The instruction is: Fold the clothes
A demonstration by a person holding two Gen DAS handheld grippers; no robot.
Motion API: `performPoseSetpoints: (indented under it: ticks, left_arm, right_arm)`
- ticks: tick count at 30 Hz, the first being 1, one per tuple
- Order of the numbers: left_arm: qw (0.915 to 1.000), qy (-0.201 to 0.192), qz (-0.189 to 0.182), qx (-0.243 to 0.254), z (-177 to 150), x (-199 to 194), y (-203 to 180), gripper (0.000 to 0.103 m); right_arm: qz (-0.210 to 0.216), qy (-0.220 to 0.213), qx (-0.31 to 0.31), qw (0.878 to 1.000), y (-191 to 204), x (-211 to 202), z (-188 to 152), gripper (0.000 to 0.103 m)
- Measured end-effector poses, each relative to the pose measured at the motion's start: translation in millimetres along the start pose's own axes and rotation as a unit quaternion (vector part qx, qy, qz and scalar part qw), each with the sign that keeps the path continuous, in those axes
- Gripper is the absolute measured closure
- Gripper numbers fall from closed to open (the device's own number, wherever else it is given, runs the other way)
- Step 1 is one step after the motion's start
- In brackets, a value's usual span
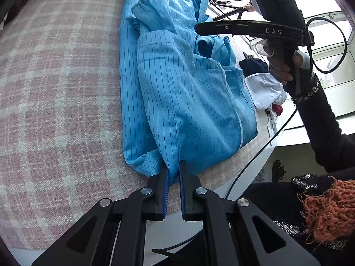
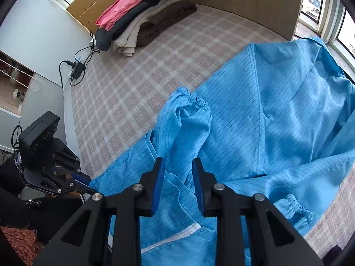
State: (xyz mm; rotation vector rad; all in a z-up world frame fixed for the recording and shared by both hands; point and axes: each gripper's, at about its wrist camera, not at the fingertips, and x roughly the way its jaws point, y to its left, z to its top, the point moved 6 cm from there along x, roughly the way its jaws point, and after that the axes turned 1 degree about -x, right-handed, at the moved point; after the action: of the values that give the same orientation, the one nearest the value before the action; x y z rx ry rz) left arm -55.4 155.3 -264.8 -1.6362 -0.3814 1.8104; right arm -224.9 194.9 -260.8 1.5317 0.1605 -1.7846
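Observation:
A light blue pinstriped garment (image 1: 182, 93) lies lengthwise on the pink plaid bed cover (image 1: 55, 88), partly folded, one elastic cuff (image 1: 144, 2) at its far end. My left gripper (image 1: 174, 166) is shut on the garment's near hem. It also shows in the right wrist view as the left gripper (image 2: 88, 184), pinching a corner of the blue garment (image 2: 277, 110). My right gripper (image 2: 177, 161) hovers over a bunched sleeve (image 2: 190, 115), jaws partly apart, pads not pressing any cloth. The left wrist view shows the right gripper (image 1: 196, 27) held in a hand above the garment.
A stack of folded clothes (image 2: 142, 15), pink on top, sits by the wooden headboard (image 2: 233, 0). A charger with cables (image 2: 76, 69) lies at the bed's edge. White and navy clothes (image 1: 261, 84) are piled beyond the garment. Windows run along the far side.

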Motion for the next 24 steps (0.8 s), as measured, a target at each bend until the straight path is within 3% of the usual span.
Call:
performPoseSetpoints:
  ticks: [5,6,7,13,15,17,18,24]
  left_arm:
    - [0.9992,0.023,0.019,0.028,2.9,15.9,-10.3,0.096]
    - [0.9990,0.027,0.022,0.030,1.3,18.8,-10.4,0.098]
    - [0.9988,0.030,0.024,0.030,-0.5,21.2,-9.4,0.100]
    - [0.9993,0.029,0.018,0.015,-5.9,22.3,-1.7,0.099]
    - [0.9993,0.030,0.018,0.013,-5.7,22.7,-0.9,0.099]
    - [0.9991,0.032,0.021,0.015,-5.0,23.2,-1.4,0.099]
    - [0.9990,0.035,0.023,0.016,-4.8,23.5,-1.8,0.099]
    - [0.9986,0.047,0.022,0.008,-6.2,24.7,-0.2,0.099]
  right_arm:
    - [-0.012,0.028,-0.015,0.999,10.0,32.8,28.6,0.075]
    - [-0.022,0.035,-0.019,0.999,10.2,40.7,31.3,0.094]
    - [-0.034,0.039,-0.019,0.999,8.3,43.9,30.6,0.101]
    - [0.036,-0.007,0.022,0.999,-19.0,-8.1,9.6,0.101]
    - [-0.011,0.009,0.022,1.000,-39.9,-6.0,-1.9,0.099]
    - [-0.064,0.038,0.030,0.997,-57.2,5.8,-11.6,0.089]
    - [-0.065,0.045,0.039,0.996,-60.3,10.3,-13.7,0.088]
    - [0.005,0.008,0.057,0.998,-45.1,3.3,-1.6,0.090]
